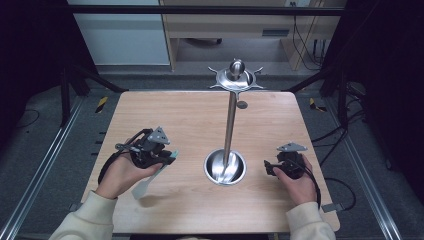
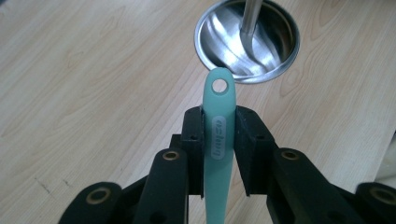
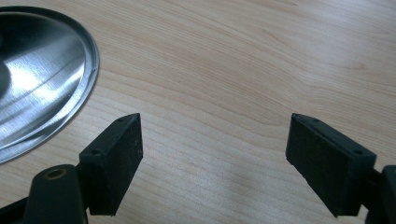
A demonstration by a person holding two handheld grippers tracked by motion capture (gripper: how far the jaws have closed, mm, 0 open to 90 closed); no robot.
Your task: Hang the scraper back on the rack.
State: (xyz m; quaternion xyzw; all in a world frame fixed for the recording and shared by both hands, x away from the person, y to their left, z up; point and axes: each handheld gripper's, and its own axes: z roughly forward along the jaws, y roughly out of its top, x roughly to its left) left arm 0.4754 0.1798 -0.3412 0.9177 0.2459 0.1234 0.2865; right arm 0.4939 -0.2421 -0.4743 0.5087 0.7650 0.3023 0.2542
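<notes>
A steel utensil stand rises from the middle of the wooden table (image 1: 200,115): a round dish base (image 1: 225,167), a thin pole (image 1: 230,125) and a spiked hook crown (image 1: 236,77) on top. My left gripper (image 1: 167,157) is left of the base, shut on the handle of a mint-green silicone utensil (image 2: 218,140). The handle's end with its hanging hole (image 2: 219,86) points toward the base (image 2: 247,39); the pale head (image 1: 142,186) hangs down near the hand. My right gripper (image 3: 212,147) is open just right of the base (image 3: 37,79), over bare wood.
Black frame bars and rails run along both sides of the table. A wooden desk and cables stand beyond the far edge. A small round mark (image 1: 242,104) lies near the pole at the back.
</notes>
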